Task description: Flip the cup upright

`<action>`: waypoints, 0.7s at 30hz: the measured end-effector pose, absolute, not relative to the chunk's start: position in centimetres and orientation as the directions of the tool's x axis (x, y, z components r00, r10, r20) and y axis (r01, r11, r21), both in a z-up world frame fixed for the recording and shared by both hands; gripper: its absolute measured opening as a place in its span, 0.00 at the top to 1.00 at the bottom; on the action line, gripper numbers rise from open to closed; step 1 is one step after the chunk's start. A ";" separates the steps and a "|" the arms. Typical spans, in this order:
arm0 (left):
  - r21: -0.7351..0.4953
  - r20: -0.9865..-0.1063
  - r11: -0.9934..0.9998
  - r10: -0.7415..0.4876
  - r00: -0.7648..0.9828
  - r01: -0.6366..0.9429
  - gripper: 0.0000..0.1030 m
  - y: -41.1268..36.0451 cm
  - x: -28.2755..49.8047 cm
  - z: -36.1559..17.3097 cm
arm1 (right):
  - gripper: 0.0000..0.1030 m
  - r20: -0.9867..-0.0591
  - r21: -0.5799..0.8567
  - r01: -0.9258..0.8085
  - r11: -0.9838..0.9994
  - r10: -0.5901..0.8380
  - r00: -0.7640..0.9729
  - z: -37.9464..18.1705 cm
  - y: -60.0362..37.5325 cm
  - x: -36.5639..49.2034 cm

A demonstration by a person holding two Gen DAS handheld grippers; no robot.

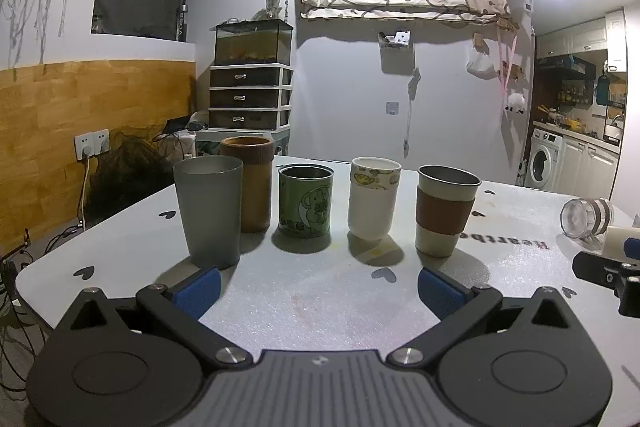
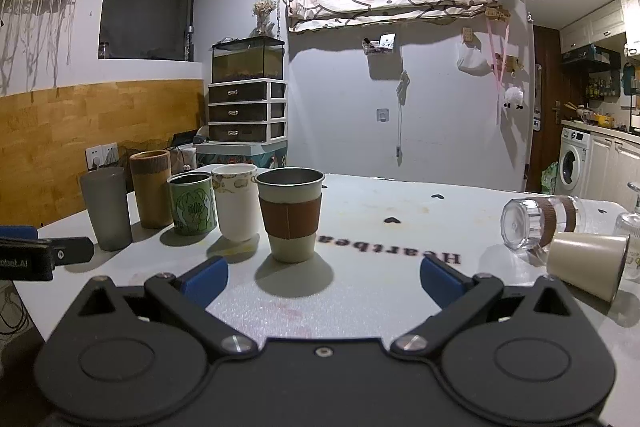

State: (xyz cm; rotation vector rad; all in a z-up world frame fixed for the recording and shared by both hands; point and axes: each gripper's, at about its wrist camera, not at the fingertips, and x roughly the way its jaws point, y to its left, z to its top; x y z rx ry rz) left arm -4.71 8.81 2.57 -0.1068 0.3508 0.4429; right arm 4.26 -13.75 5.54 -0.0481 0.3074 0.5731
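Several cups stand upright in a row on the white table (image 1: 320, 303): a grey tumbler (image 1: 208, 211), a brown cup (image 1: 248, 183), a green tin (image 1: 306, 201), a white cup (image 1: 374, 203) and a steel cup with a brown sleeve (image 1: 444, 211). At the right, a clear cup with brown bands (image 2: 536, 223) and a cream cup (image 2: 586, 261) lie on their sides. My left gripper (image 1: 318, 287) is open and empty in front of the row. My right gripper (image 2: 324, 281) is open and empty, with the sleeved cup (image 2: 290, 217) just ahead and the lying cups to its right.
A glass item (image 2: 630, 215) stands at the far right table edge. The right gripper shows at the right edge of the left wrist view (image 1: 608, 271), and the left gripper at the left edge of the right wrist view (image 2: 44, 255). Drawers (image 1: 250, 97) stand behind the table.
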 end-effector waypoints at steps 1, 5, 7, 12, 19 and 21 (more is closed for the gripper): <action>-0.025 -0.355 0.899 0.401 0.844 -0.438 0.00 8.8 -4.7 2.5 | 0.00 -0.299 0.039 -0.540 0.841 0.526 0.796 5.5 -13.8 4.2; -0.025 -0.356 0.898 0.403 0.843 -0.440 0.00 8.9 -4.7 2.4 | 0.00 -0.300 0.039 -0.540 0.841 0.526 0.796 5.5 -13.8 4.2; -0.025 -0.356 0.899 0.401 0.844 -0.438 0.00 8.8 -4.7 2.6 | 0.00 -0.299 0.039 -0.540 0.841 0.525 0.797 5.5 -13.7 4.2; -0.024 -0.355 0.899 0.401 0.844 -0.437 0.00 8.8 -4.7 2.5 | 0.00 -0.299 0.039 -0.539 0.841 0.525 0.797 5.4 -13.8 4.2; -0.023 -0.356 0.898 0.402 0.844 -0.438 0.00 8.8 -4.6 2.6 | 0.00 -0.299 0.039 -0.539 0.841 0.524 0.797 5.5 -13.8 4.2; -0.020 -0.357 0.897 0.406 0.841 -0.441 0.00 8.8 -4.6 2.5 | 0.00 -0.299 0.038 -0.539 0.841 0.525 0.797 5.5 -13.8 4.2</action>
